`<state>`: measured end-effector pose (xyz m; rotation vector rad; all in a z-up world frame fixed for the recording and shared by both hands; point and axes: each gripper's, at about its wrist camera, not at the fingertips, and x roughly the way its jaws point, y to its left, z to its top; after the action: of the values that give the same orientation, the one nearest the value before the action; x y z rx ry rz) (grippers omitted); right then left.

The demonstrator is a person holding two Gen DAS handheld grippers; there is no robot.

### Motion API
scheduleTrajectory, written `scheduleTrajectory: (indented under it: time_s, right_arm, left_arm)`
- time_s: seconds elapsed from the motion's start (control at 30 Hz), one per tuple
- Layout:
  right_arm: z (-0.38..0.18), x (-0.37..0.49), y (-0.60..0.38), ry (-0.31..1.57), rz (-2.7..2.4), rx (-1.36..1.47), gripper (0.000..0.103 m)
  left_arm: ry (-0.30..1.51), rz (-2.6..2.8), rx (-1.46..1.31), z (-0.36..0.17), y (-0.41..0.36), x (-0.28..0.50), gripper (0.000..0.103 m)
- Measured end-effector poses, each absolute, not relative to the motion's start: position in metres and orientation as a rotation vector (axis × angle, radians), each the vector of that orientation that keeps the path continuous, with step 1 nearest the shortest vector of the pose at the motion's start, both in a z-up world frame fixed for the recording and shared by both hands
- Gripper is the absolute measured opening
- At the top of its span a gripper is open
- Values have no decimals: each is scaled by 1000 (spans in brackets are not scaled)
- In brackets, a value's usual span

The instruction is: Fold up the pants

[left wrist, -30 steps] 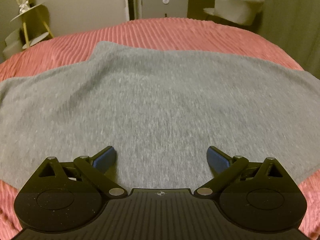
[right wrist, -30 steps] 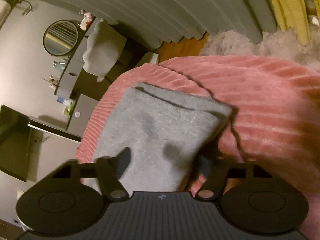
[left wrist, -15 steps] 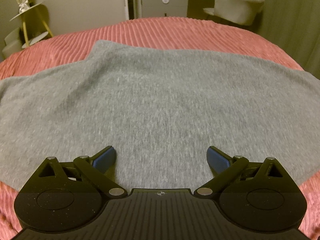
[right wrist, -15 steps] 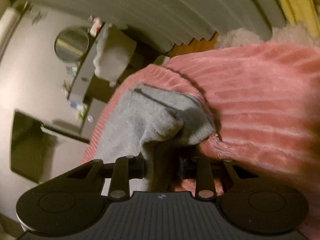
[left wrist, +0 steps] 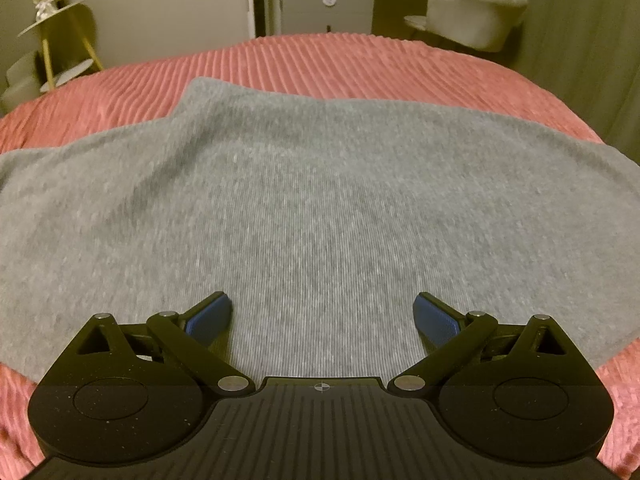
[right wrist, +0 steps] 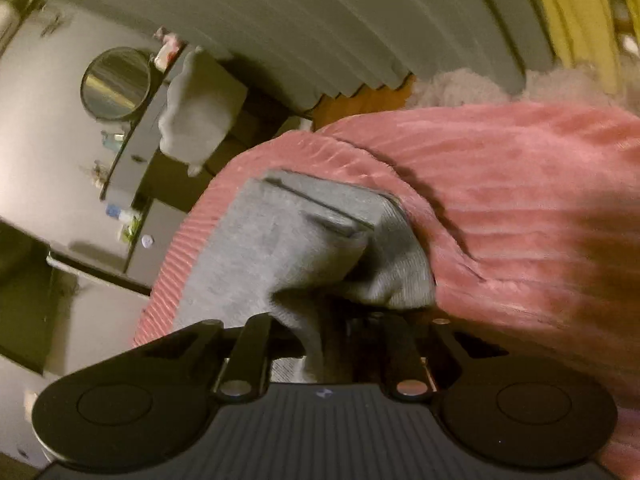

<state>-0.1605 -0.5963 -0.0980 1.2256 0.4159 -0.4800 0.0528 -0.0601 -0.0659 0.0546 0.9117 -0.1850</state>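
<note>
Right wrist view: the grey pants [right wrist: 280, 248] lie on the pink ribbed bedspread [right wrist: 520, 208], with one end bunched and drawn up into the right gripper [right wrist: 324, 336]. Its jaws are closing with a fold of the fabric between them and appear already to pinch it; the pads themselves are hidden by cloth. A stitched hem or band shows along the raised end, which suggests the grip is taken at an edge so that this end can be carried over the rest of the garment.

Left wrist view: the same pants [left wrist: 320, 208] spread broad and nearly flat across the bedspread [left wrist: 340, 64], with a shallow crease toward the left. The left gripper [left wrist: 322, 316] hangs just above the cloth, its blue pads [left wrist: 210, 316] wide apart and holding nothing. Judged from its position, it waits either to pin the fabric or to take a second hold while the other end is lifted; the fold itself is not yet made.

Surroundings: a pale upholstered chair [left wrist: 472, 16] and a small cabinet [left wrist: 326, 8] stand beyond the bed; a round mirror [right wrist: 116, 84] hangs on the wall, and pleated curtains [right wrist: 340, 28] close off one side. Lighting is dim and warm.
</note>
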Motion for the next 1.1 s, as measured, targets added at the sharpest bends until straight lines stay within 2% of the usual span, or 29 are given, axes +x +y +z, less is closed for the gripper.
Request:
scheduleTrajectory:
  time_s: [0.17,0.3,0.37,0.5,0.57,0.67,0.77,0.87,1.0,1.1]
  right_arm:
    - [-98,-189,-596,269,-408,1300,10]
    - [-107,-179,-601,402,-493,1279,9]
    - [-96,-173,-599,408,-502,1244,9]
    - [-44,-153,-578,395,-481,1035,8]
    - [-1,-133,-548,396,-427,831,8]
    - [59,-98,-468,385,-216,554,8]
    - [80,-69,-374,408,33,379,8]
    - [53,-43,-277,513,252,221,8]
    - [-37,-21,-196,812,389,80,8]
    - [-45,-26,-189,809,367,58,9]
  left_arm:
    - [916,-189,49,-67,-60,54,101]
    - [919,-190,45,-66,-60,54,101]
    - [929,-194,35,-63,-58,53,101]
    - [911,-195,-39,-50,-46,49,101]
    - [885,-179,-78,-39,-35,48,101]
    - [841,-150,-147,-22,-15,46,101]
    - [803,-100,-163,-7,6,41,101]
    - [779,-20,-131,3,26,35,101]
    - [761,30,-126,9,55,24,101]
    - [770,-5,-167,7,64,24,101]
